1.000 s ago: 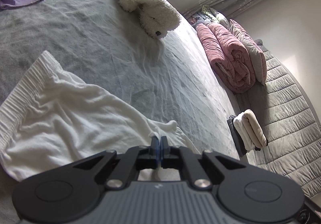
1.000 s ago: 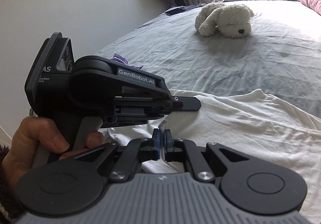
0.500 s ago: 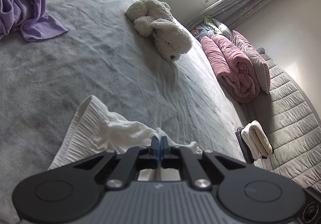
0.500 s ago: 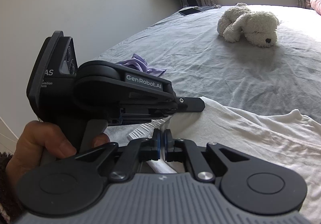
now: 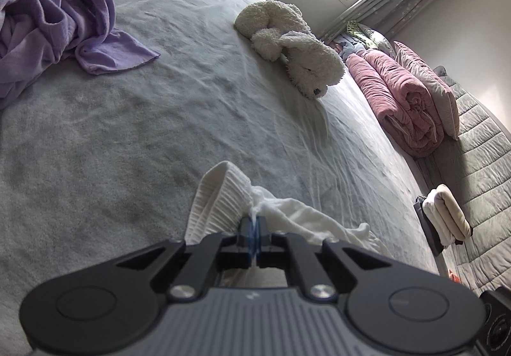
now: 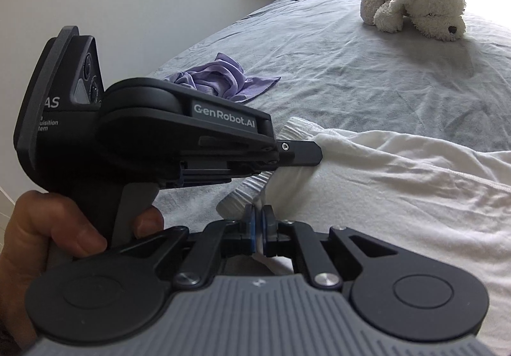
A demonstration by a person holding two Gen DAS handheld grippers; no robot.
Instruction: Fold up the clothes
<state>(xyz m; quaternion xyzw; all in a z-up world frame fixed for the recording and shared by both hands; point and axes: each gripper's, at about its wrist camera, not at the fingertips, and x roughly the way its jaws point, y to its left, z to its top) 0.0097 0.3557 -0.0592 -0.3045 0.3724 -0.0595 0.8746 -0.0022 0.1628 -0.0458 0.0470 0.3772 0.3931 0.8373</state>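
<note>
The left tongs (image 5: 254,236) are pressed together on a bunched bit of the white garment (image 5: 223,202), just beside its ribbed band, which stands up in a hump in front of the tips. The right tongs (image 6: 260,228) are likewise clamped on white cloth; a thin fold shows between the blue pads (image 6: 254,233). In the right wrist view the left tongs (image 6: 300,153) lie just above and ahead of the right ones, their tips touching the same garment (image 6: 399,177), held by a hand (image 6: 48,234) at the lower left.

The garment lies at the near edge of the bed (image 5: 127,119), spreading to the right in the right wrist view and running out of the picture there; how far it reaches cannot be told. Its near part is hidden under both tool bodies.

Beyond it the grey bed is bare and open across the middle. A purple cloth (image 5: 60,20) lies crumpled toward the far left side, well apart from the garment, cut off by the left border. A plush dog (image 5: 293,46) lies toward the far end, also well apart. Past the bed's right edge are a rolled pink quilt (image 5: 402,97) and, nearer, a small folded stack (image 5: 447,215) on a quilted grey surface. Dark things at the far corner are too small to make out.
</note>
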